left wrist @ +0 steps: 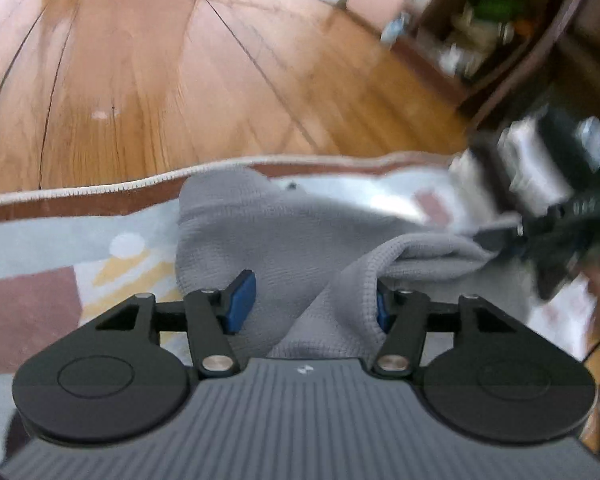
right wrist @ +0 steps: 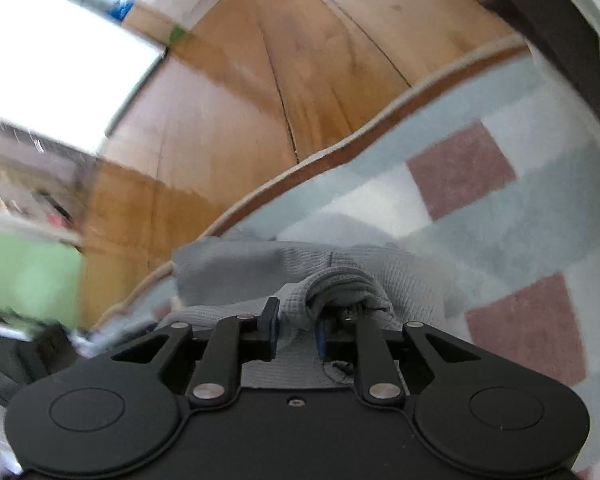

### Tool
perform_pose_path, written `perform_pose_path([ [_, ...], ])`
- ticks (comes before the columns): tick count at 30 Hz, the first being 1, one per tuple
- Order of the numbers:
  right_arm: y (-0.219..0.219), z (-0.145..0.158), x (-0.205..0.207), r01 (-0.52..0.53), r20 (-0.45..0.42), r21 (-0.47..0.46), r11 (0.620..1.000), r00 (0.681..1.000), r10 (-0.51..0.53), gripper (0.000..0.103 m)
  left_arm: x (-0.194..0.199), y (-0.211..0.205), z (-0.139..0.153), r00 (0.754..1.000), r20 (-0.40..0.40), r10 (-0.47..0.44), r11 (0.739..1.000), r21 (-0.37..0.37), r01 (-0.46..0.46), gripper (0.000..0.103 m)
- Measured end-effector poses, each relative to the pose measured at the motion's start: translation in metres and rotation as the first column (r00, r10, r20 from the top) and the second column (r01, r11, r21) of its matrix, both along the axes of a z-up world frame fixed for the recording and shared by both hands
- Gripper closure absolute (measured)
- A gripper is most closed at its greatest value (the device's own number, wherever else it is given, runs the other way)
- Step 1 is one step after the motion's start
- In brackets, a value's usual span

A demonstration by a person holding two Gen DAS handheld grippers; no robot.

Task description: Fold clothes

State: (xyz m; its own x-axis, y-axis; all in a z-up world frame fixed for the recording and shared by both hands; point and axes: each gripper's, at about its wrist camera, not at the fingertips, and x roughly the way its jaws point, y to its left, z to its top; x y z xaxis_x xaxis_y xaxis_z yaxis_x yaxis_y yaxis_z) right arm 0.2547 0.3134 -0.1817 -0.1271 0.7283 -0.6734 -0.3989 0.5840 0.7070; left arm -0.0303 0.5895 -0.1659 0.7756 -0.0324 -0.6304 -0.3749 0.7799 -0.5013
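While both cameras are blurring from motion, the grey knitted garment (left wrist: 260,232) is lying on the patterned rug (left wrist: 32,304), close to the rug's brown-bordered far edge where the wooden floor (left wrist: 140,60) begins. Part of the cloth is lying flat toward that edge, and a thick fold of it is rising from the rug and running down between the fingers of the left gripper (left wrist: 312,300). Its jaws are standing spread wide: the left blue pad (left wrist: 240,300) is sitting clear of the fabric, while the fold is draping against the right pad, which is mostly hidden behind it. Whether the cloth is actually being pressed there cannot be told.

Seen from the left wrist view, the right gripper (left wrist: 572,216) is showing as a dark blurred shape at the right side, meeting the far end of the same lifted fold. From its own camera, the right gripper (right wrist: 298,330) is pinching a bunched ridge of the garment (right wrist: 260,264) between fingers drawn close together, with cloth filling the narrow gap and spilling over the right finger. Beyond it the rug (right wrist: 460,168) is showing grey, white and dusty-red blocks, and its fringed edge is curving against the floor (right wrist: 240,120). A dark wooden shelf unit (left wrist: 492,32) holding blurred items is standing on the floor past the rug's far right corner.
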Motion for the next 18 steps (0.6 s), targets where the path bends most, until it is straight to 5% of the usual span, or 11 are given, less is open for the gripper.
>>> perform_pose_path([
  [3, -0.032, 0.011, 0.001, 0.053, -0.045, 0.127, 0.991, 0.998, -0.047, 0.065, -0.015, 0.008, 0.007, 0.993, 0.109, 0.041, 0.999, 0.028, -0.045, 0.046],
  [5, -0.054, 0.027, -0.002, 0.057, 0.018, 0.165, 0.985, 0.998, -0.061, 0.058, -0.029, 0.014, 0.013, 0.983, 0.155, 0.095, 0.992, 0.07, -0.107, 0.037],
  [6, -0.063, 0.036, -0.007, 0.048, 0.081, 0.153, 0.987, 0.995, -0.061, 0.051, -0.034, 0.019, 0.015, 0.982, 0.151, 0.114, 0.989, 0.075, -0.127, 0.026],
  [10, -0.082, 0.057, -0.04, 0.018, 0.325, 0.037, 0.999, 0.945, -0.029, 0.039, -0.036, 0.03, 0.014, 0.997, 0.073, 0.032, 0.995, 0.097, -0.039, 0.024],
  [13, -0.066, 0.051, -0.053, -0.033, 0.397, 0.005, 0.999, 0.917, 0.029, 0.039, -0.045, 0.031, 0.013, 0.993, 0.107, -0.048, 0.995, 0.094, 0.038, 0.024],
  [18, -0.04, 0.041, -0.074, -0.114, 0.507, -0.057, 0.992, 0.853, 0.127, 0.037, -0.033, 0.028, -0.004, 0.997, 0.061, -0.053, 0.995, 0.082, 0.048, 0.024],
])
